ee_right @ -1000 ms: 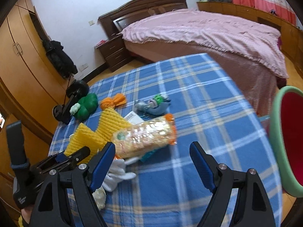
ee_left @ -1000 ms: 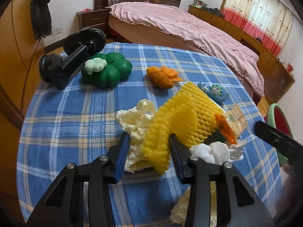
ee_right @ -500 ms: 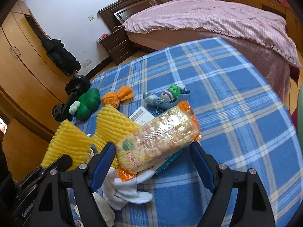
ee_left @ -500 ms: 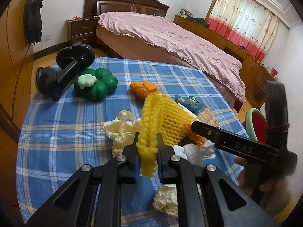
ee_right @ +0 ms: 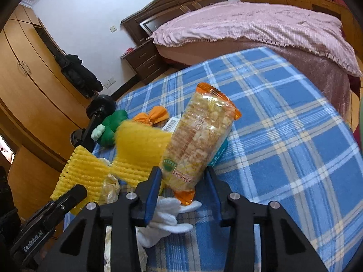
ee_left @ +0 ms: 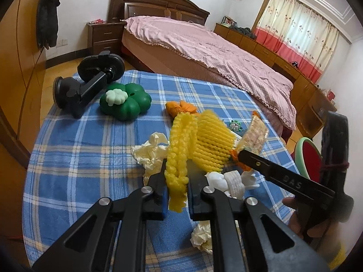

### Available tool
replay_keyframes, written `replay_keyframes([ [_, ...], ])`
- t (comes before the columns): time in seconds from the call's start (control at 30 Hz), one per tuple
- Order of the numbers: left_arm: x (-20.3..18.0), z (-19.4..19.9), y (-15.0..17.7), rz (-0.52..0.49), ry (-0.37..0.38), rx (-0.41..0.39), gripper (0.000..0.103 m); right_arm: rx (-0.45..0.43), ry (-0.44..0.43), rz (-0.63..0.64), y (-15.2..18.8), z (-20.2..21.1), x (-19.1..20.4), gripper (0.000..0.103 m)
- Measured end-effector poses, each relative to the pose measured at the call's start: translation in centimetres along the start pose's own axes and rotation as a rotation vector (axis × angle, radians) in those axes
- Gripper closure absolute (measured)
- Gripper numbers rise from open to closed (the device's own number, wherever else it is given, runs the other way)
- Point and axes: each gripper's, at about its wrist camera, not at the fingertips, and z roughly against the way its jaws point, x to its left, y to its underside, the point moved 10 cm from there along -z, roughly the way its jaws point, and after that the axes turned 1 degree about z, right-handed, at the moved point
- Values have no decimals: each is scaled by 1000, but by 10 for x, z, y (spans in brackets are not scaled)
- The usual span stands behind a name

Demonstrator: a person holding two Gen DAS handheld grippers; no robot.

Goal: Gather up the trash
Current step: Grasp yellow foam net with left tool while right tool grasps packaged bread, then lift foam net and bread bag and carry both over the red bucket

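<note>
The left tongs (ee_left: 176, 187) are clamping the yellow foam net (ee_left: 202, 140), lifting it above the checked desk (ee_left: 74, 154). The right tongs (ee_right: 183, 189) are closing around the snack packet (ee_right: 199, 142), which is tilting toward one o'clock; whether both pads are touching it, I cannot tell.

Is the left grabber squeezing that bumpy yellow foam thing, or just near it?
Touching. In the left wrist view the left gripper has both fingers pressed against the yellow foam net, which is pinched narrow between them and pokes out below.
</note>
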Motion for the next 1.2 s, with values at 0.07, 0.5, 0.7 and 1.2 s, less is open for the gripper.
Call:
replay_keyframes([
  [0.07, -1, 3, -1, 1, 4, -6, 91, -22, 6, 13, -1, 10, 1, 61],
  [0.5, -20, 37, -12, -35, 34, -89, 91, -170, 38, 112, -4, 84, 15, 61],
  [0.7, -29, 56, -15, -50, 51, -125, 91, -232, 52, 111, -3, 117, 13, 61],
  [1.2, -82, 99, -15, -149, 116, -207, 91, -372, 112, 105, 4, 197, 3, 61],
])
